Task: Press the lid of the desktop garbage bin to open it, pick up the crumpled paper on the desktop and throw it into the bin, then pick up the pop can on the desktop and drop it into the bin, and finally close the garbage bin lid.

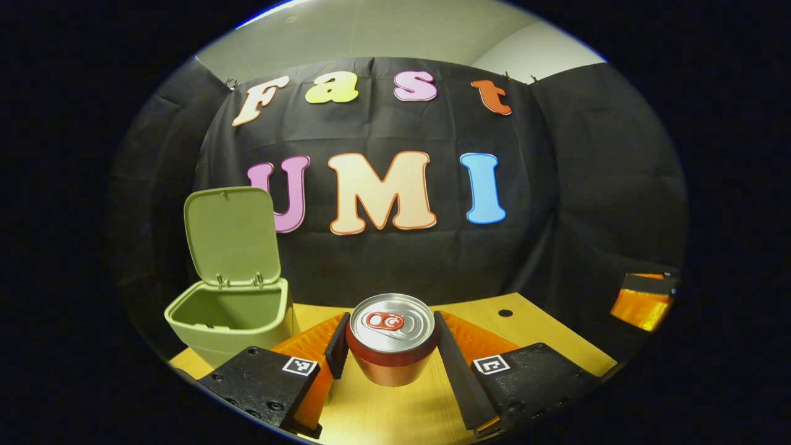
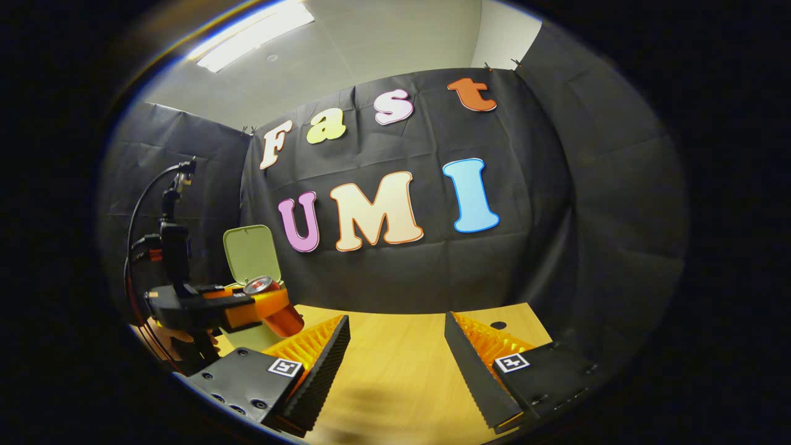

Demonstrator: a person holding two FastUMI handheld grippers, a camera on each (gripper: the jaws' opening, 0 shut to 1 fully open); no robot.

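Meanwhile left claw [image 1: 388, 346] grips pop can [image 1: 392, 339] beside open, lid-up bin [image 1: 230, 306].

No readable text on pop can [image 1: 392, 340] or garbage bin [image 1: 230, 309].

Held above the desktop [image 1: 544, 334] in the left gripper [image 1: 390, 346]: pop can [image 1: 392, 340], both fingers pressing its sides. Ahead and to that gripper's left, garbage bin [image 1: 232, 318] standing near the back wall, mouth uncovered. Lid [image 1: 232, 235] raised upright at the bin's rear edge, blocking any approach from behind; from the front and above, open. Bare wood between can and bin. Black cloth wall close behind the desktop, limiting forward reach. In the right gripper view, right gripper [image 2: 395, 355] spread wide over bare wood, well apart from the bin, with the left gripper and can crossing before the bin's front.
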